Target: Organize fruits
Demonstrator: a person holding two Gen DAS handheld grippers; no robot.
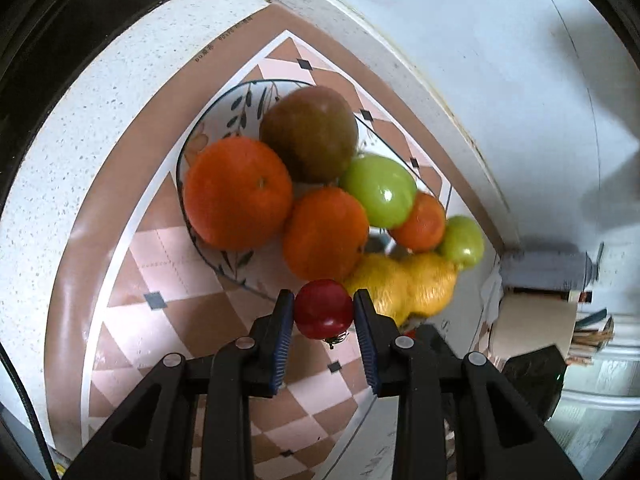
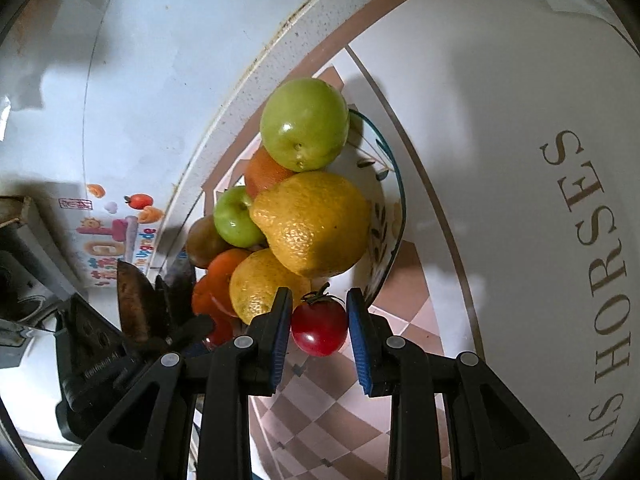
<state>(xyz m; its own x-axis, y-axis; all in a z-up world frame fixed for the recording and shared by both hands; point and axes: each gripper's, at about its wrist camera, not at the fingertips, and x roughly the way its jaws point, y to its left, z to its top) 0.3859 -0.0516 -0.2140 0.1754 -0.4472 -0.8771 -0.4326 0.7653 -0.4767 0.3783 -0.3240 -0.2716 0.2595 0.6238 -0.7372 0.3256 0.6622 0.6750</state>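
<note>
On the checkered mat (image 1: 168,320), a patterned bowl (image 1: 224,116) is sitting heaped with fruit, and both grippers are working right at its edge. The left gripper (image 1: 323,312) is clamping a small red tomato (image 1: 323,309) between its blue-padded fingers (image 1: 283,336), the tomato's stem end pointing down toward the camera — it is being held just beside the pile, close to an orange (image 1: 326,234) and a yellow lemon (image 1: 404,284).

Deeper in the left wrist view, a larger orange (image 1: 238,192) is lying against a brownish-green round fruit (image 1: 310,134), with a green apple (image 1: 380,190) to their right. A third, smaller orange (image 1: 420,222) and a second green apple (image 1: 462,240) are sitting at the far side of the heap.

The right gripper (image 2: 319,326) is likewise gripping a cherry tomato (image 2: 319,328), green stem up, with the fingers (image 2: 360,344) pressing on both sides. It is hanging just below two lemons (image 2: 314,222) stacked in the bowl (image 2: 396,200), and a big green apple (image 2: 304,130) is crowning the pile above them.

Off to the left in this view, a colourful printed box (image 2: 116,228) is standing beside the speckled counter edge (image 2: 248,80) — with a dark tool (image 2: 136,304) near it.
</note>
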